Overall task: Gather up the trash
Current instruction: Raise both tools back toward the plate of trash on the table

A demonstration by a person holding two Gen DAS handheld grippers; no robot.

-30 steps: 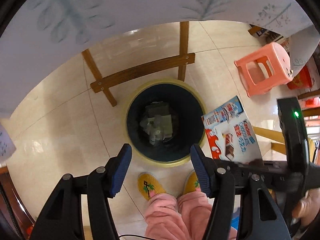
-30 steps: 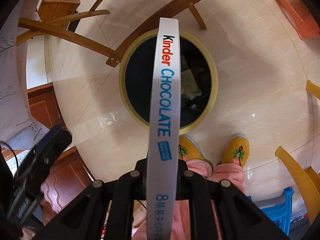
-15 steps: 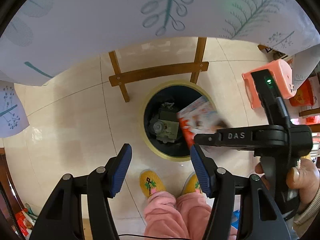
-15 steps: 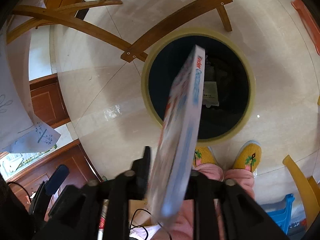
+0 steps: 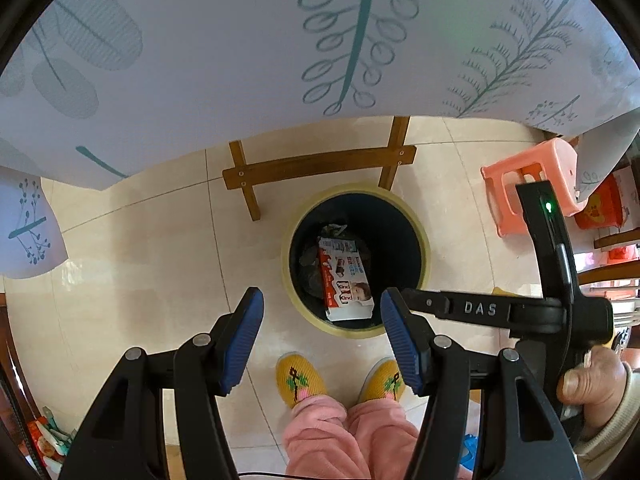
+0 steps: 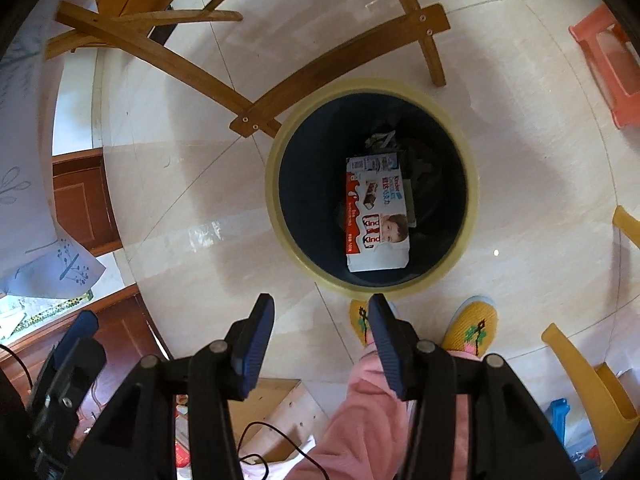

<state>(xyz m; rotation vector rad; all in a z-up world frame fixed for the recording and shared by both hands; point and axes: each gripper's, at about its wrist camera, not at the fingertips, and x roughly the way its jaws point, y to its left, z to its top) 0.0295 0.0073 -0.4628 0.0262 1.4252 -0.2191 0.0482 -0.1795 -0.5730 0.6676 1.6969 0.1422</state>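
Kinder box (image 6: 376, 216) lies in the bin (image 6: 276, 208), drop done. Right gripper (image 6: 320, 340) jaws opening, empty; left gripper (image 5: 320, 336) part open, empty (no other trash visible).

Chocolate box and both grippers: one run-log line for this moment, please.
chocolate box: lying in trash bin | right gripper: jaws opening, nothing between | left gripper: open, empty | phase: box dropped

Looks like someone's home dining area: tiled floor (image 6: 168, 208), wooden table legs (image 5: 320, 168), leaf-print tablecloth (image 5: 240, 60), plastic stool (image 5: 528, 184), slippers (image 5: 300, 380).
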